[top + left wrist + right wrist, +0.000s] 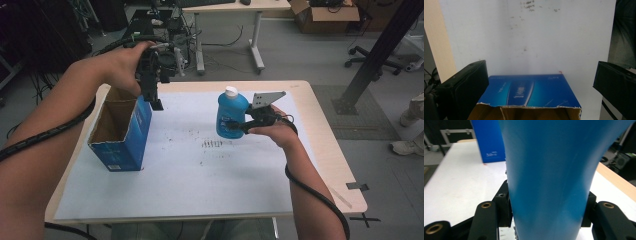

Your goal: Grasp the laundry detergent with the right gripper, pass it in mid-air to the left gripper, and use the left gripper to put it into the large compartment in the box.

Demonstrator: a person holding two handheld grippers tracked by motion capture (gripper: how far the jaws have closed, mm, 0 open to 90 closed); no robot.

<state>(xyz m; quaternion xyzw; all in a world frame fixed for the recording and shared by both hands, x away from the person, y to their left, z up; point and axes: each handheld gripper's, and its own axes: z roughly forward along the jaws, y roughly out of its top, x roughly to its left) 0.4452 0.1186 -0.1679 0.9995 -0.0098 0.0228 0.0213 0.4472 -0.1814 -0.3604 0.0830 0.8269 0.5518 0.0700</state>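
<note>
A pale wooden bench [327, 150] was seen from above, most of its top covered by a white sheet [200, 175] marked with faint dark smudges. Two forearms came in from the bottom edge, each hand carrying a black two-jaw claw with a trailing cable.

The right claw [235, 125] was clamped on the lower body of a blue plastic bottle [231, 116] with a white cap [231, 91]. The bottle was held upright, right of the sheet's middle and well apart from the box. In the right gripper view, the bottle's blue body [549, 177] was pressed on both sides by the pads [505, 207]. Whether its base had fully left the sheet could not be told with certainty, though it appeared to be just clear.

At the left edge of the sheet stood a blue cardboard box [122, 131], its top torn open and its brown inside showing. The left claw [156, 102] was held above the box's far right corner, its jaws apart with nothing between them. In the left gripper view, the box's blue side and ragged rim [529, 93] were seen below the spread jaws.

The step in hand was judged to be the carrying of the gripped bottle. The next move would call for the bottle to be kept upright, brought leftward over the box's opening, and lowered inside before the grip was loosened, the box being steadied if needed.
</note>
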